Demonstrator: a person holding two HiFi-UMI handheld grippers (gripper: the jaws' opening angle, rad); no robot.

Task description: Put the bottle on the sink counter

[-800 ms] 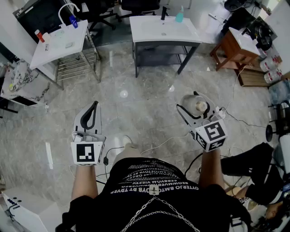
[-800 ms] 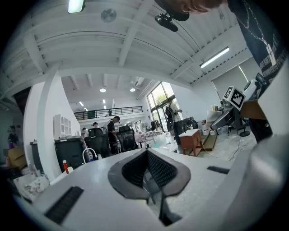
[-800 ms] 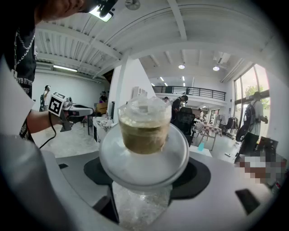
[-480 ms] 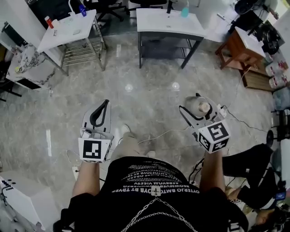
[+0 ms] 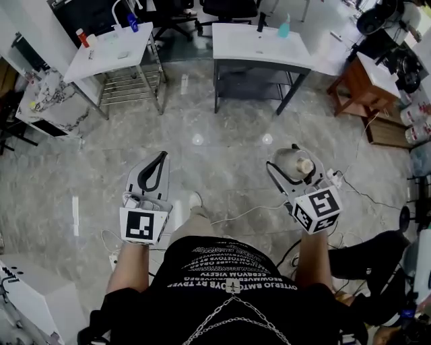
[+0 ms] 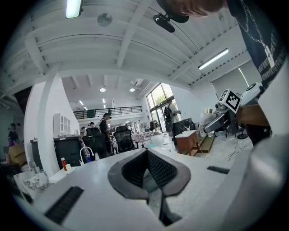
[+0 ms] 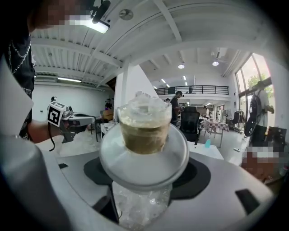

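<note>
A clear plastic bottle (image 5: 289,160) with a tan cap lies between the jaws of my right gripper (image 5: 293,163), which is shut on it; the right gripper view shows the bottle (image 7: 143,135) filling the middle, cap end pointing away. My left gripper (image 5: 160,158) hangs at the left over the floor, shut and empty, its dark pads (image 6: 158,169) meeting at the tips. The white sink counter (image 5: 246,47) stands far ahead at the top of the head view, with a dark faucet (image 5: 261,21) and a teal bottle (image 5: 284,28) on it.
A white table (image 5: 101,59) on a wire rack, with a red bottle (image 5: 82,37) and a blue one (image 5: 135,23), stands to the left of the counter. A wooden stand (image 5: 363,77) and cluttered gear are at the right. Cables (image 5: 242,212) trail across the marble floor.
The sink counter and the side table have slid lower in the head view as the person walks toward them. Both grippers keep their pose; the bottle stays gripped.
</note>
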